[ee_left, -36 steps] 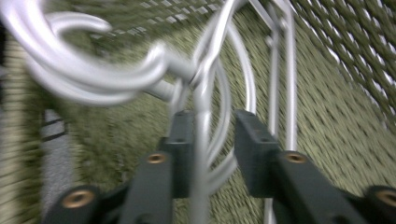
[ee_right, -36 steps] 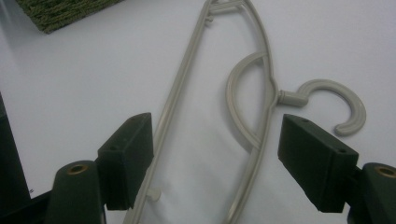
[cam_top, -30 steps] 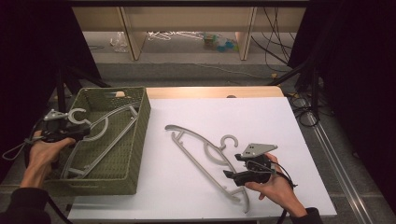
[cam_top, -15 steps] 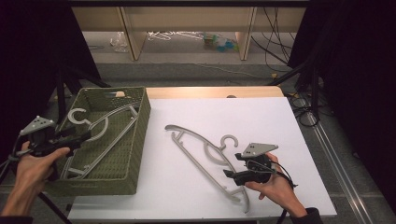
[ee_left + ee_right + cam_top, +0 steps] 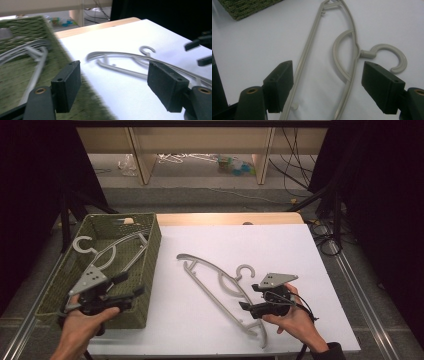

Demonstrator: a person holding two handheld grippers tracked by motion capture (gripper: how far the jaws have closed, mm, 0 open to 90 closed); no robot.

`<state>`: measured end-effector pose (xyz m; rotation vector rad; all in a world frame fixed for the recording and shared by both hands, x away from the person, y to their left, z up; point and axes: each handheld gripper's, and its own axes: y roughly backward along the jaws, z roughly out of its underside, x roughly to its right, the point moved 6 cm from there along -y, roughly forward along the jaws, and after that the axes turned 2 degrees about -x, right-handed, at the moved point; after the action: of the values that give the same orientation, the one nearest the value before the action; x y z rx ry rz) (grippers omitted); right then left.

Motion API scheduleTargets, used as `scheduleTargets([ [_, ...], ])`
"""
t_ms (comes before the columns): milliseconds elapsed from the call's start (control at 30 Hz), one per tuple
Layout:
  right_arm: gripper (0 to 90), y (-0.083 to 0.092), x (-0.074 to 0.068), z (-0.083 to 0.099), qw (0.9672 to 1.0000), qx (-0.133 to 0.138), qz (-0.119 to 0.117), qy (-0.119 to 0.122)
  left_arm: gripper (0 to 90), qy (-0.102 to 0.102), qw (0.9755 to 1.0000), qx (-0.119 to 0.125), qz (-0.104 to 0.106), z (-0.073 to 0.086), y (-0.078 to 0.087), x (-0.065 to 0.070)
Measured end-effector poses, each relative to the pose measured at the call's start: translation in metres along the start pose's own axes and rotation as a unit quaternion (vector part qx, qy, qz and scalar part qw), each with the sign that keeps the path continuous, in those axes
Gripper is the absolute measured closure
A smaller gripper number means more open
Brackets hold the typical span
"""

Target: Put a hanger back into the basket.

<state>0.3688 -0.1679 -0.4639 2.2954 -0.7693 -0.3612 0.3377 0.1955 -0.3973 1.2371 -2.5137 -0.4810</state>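
A grey plastic hanger [image 5: 220,271] lies diagonally on the white table top. My right gripper [image 5: 248,296] hovers at its lower half, open, and the hanger [image 5: 364,53] lies between and beyond the open jaws, untouched. A second grey hanger [image 5: 117,247] rests inside the green woven basket [image 5: 150,245] at the left. My left gripper [image 5: 132,284] is open and holds nothing. It hangs over the basket's front right corner and points toward the table hanger [image 5: 117,53]. The basket's edge [image 5: 22,27] is blurred at the left of the left gripper view.
A strip of bare wooden table [image 5: 225,218] shows behind the white sheet. Beyond it stand shelf uprights [image 5: 142,155] with clutter on the floor. Cables and black stand legs [image 5: 320,195] run along the right side. The right gripper's jaws appear at the far right [image 5: 200,52].
My left gripper has swung from outside the basket's left side to over its front right corner, turning toward the white table. The right gripper has barely moved.
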Motion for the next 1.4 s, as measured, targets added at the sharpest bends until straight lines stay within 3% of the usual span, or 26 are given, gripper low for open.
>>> scheduleTargets([
  [100, 26.1, 0.0, 0.001, 0.0, 1.0, 0.001, 0.0, -0.003, 25.3, 0.0, 0.9999, 0.003, 0.016, 0.003, -0.009, 0.019],
  [167, 26.1, 0.001, 0.001, 0.0, 1.0, 0.003, 0.002, -0.005, 24.0, -0.017, 0.9995, 0.0, 0.026, 0.005, -0.015, 0.031],
  [233, 26.1, 0.001, 0.001, 0.0, 1.0, 0.005, 0.001, -0.006, 22.9, -0.011, 0.9992, -0.001, 0.04, 0.008, -0.021, 0.04],
  [300, 26.0, 0.0, 0.002, 0.0, 1.0, 0.003, 0.003, -0.004, 21.8, -0.019, 0.9988, -0.002, 0.045, 0.013, -0.027, 0.047],
  [367, 26.1, 0.0, 0.001, 0.001, 1.0, 0.001, 0.0, -0.007, 19.5, -0.028, 0.9991, -0.005, 0.032, 0.02, -0.032, 0.051],
  [400, 26.0, 0.0, 0.001, 0.001, 1.0, 0.001, 0.0, -0.008, 19.2, -0.031, 0.9988, -0.007, 0.038, 0.024, -0.035, 0.053],
  [467, 26.1, 0.0, 0.001, 0.001, 0.9999, 0.002, 0.003, -0.01, 18.6, -0.015, 0.9982, -0.013, 0.057, 0.032, -0.039, 0.058],
  [500, 26.1, 0.0, 0.002, 0.001, 1.0, 0.004, 0.0, -0.004, 18.4, -0.017, 0.9983, -0.012, 0.055, 0.035, -0.041, 0.06],
  [633, 26.1, -0.001, 0.002, 0.002, 1.0, 0.001, -0.001, -0.007, 17.9, -0.035, 0.9985, -0.014, 0.039, 0.045, -0.046, 0.064],
  [900, 26.1, -0.003, 0.001, 0.004, 0.9999, -0.004, 0.002, -0.011, 17.2, -0.022, 0.9987, -0.005, 0.045, 0.048, -0.046, 0.066],
  [1067, 26.1, -0.004, 0.003, 0.005, 0.9999, -0.009, 0.001, -0.009, 17.0, -0.034, 0.998, -0.007, 0.053, 0.05, -0.046, 0.065],
  [1133, 26.3, -0.007, 0.005, 0.006, 0.9999, -0.013, 0.006, -0.007, 17.0, -0.021, 0.9984, -0.007, 0.052, 0.051, -0.047, 0.065],
  [1167, 26.7, -0.009, 0.005, 0.006, 0.9997, -0.012, 0.015, -0.014, 17.0, -0.027, 0.9982, -0.01, 0.052, 0.051, -0.046, 0.064],
  [1233, 27.2, -0.01, 0.006, 0.008, 0.9993, -0.03, 0.016, -0.014, 17.0, -0.018, 0.9985, -0.009, 0.051, 0.051, -0.047, 0.064],
  [1333, 29.6, -0.018, 0.009, 0.01, 0.9985, -0.044, 0.017, -0.027, 17.0, -0.029, 0.9979, -0.004, 0.057, 0.051, -0.046, 0.064],
  [1400, 30.0, -0.023, 0.014, 0.013, 0.9972, -0.063, 0.021, -0.035, 17.0, -0.026, 0.9981, -0.007, 0.056, 0.051, -0.045, 0.065],
])
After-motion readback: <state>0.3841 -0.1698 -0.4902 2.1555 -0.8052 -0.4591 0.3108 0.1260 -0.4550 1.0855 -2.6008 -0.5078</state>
